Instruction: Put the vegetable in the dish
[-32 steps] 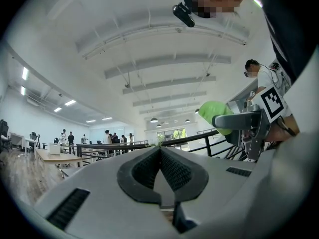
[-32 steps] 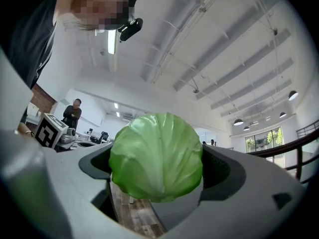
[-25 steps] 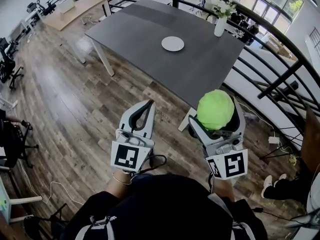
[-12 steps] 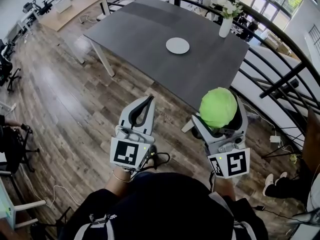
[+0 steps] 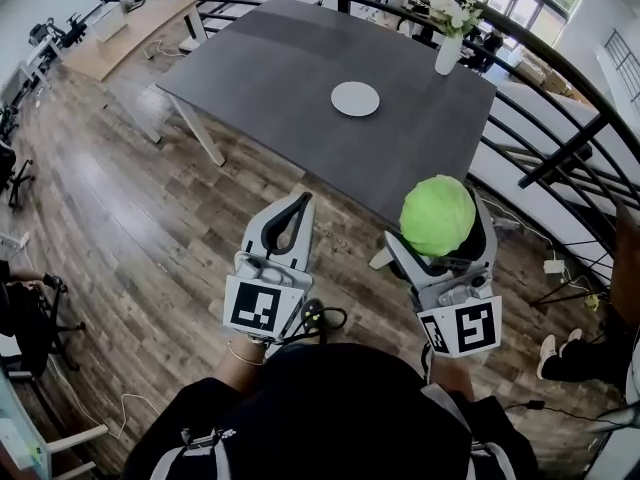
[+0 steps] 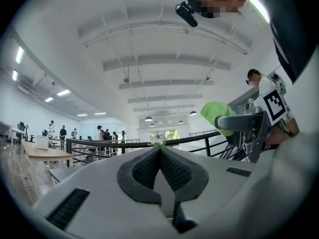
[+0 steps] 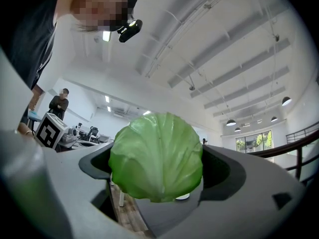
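A round green cabbage (image 5: 437, 216) sits between the jaws of my right gripper (image 5: 440, 223), which is shut on it and held up over the wooden floor, short of the table's near edge. In the right gripper view the cabbage (image 7: 157, 156) fills the jaw gap. A small white dish (image 5: 355, 98) lies on the dark grey table (image 5: 290, 78), far ahead of both grippers. My left gripper (image 5: 297, 204) is shut with nothing in it, level with the right one and to its left. In the left gripper view its fingertips (image 6: 160, 151) meet, and the cabbage (image 6: 219, 117) shows at right.
A white vase with flowers (image 5: 449, 30) stands at the table's far right corner. A black curved railing (image 5: 560, 158) runs along the right side. Wooden floor (image 5: 120, 198) lies between me and the table, with desks and chairs far left.
The whole view has shifted slightly: the table and dish appear a little nearer and lower in the head view. Both grippers keep their pose; the cabbage stays held.
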